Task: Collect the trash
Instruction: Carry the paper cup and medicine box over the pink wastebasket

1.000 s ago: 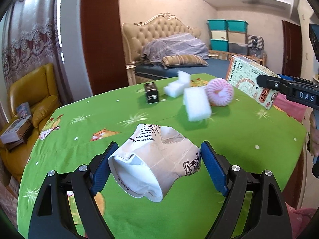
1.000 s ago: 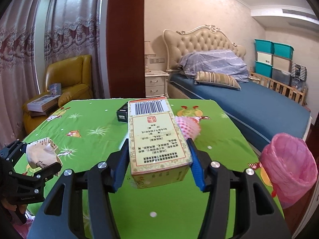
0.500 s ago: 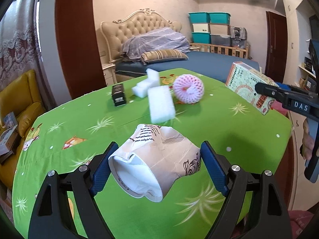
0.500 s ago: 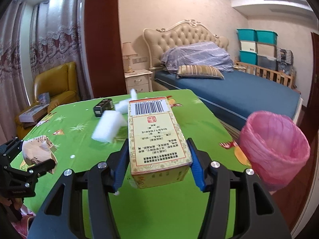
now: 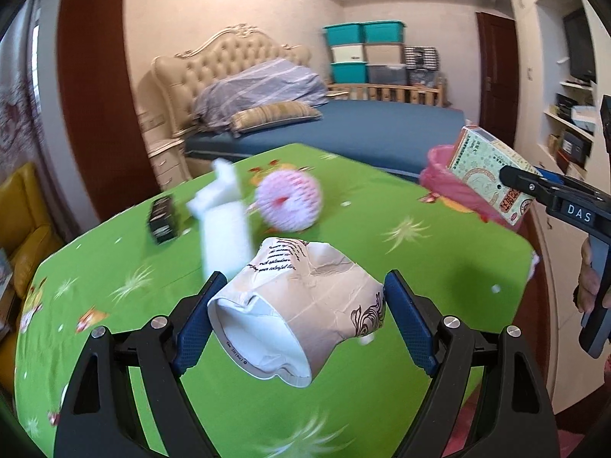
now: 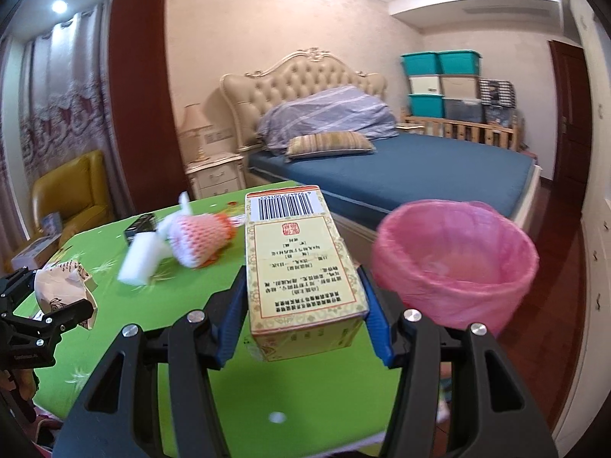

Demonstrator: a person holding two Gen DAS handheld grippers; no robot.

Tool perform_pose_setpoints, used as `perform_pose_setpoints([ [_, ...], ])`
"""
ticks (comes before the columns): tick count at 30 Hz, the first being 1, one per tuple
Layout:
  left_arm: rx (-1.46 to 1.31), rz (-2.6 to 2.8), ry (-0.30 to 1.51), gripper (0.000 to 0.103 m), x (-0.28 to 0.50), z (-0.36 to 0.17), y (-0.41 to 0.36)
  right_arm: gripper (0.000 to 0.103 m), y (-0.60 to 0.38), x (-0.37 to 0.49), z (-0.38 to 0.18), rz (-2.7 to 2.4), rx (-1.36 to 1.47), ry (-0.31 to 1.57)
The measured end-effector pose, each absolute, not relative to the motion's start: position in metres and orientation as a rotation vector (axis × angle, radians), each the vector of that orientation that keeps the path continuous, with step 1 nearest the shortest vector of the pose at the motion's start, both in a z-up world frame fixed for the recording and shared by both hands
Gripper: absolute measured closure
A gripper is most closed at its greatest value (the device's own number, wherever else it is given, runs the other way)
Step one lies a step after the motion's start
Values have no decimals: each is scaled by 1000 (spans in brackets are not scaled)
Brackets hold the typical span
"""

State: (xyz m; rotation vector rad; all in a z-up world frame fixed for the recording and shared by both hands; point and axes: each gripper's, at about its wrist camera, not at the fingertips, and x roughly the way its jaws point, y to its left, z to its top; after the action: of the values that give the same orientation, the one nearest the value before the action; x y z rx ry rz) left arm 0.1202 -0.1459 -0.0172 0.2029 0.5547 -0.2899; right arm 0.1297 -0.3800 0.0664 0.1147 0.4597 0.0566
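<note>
Only the right wrist view shows inside the crinkly pink-lined bin (image 6: 454, 263), seemingly empty; right gripper (image 6: 305, 297) clamps a glossy rectangular carton (image 6: 301, 263), left gripper (image 5: 301, 316) squeezes a crumpled paper cup (image 5: 301, 305).

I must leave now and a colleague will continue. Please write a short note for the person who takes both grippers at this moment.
Left gripper: shut on the crumpled paper cup, held above the green table.
Right gripper: shut on the printed carton, near the pink-lined bin just past the table edge.
Done: both pieces are lifted; neither is in the bin yet.
Left: drop the carton, then the cup. Foam blocks, a pink foam net and a small black box lie on the table.
</note>
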Motion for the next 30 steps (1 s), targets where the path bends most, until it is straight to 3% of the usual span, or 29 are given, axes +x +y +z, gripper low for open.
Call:
perform_pose_setpoints([
  [19,214,-606,560,24,177,-10,-304,49,-491,97,52,-188,123,441],
  [30,223,-660,546,24,240,3,-386,49,-525,137,43,-219,97,440],
])
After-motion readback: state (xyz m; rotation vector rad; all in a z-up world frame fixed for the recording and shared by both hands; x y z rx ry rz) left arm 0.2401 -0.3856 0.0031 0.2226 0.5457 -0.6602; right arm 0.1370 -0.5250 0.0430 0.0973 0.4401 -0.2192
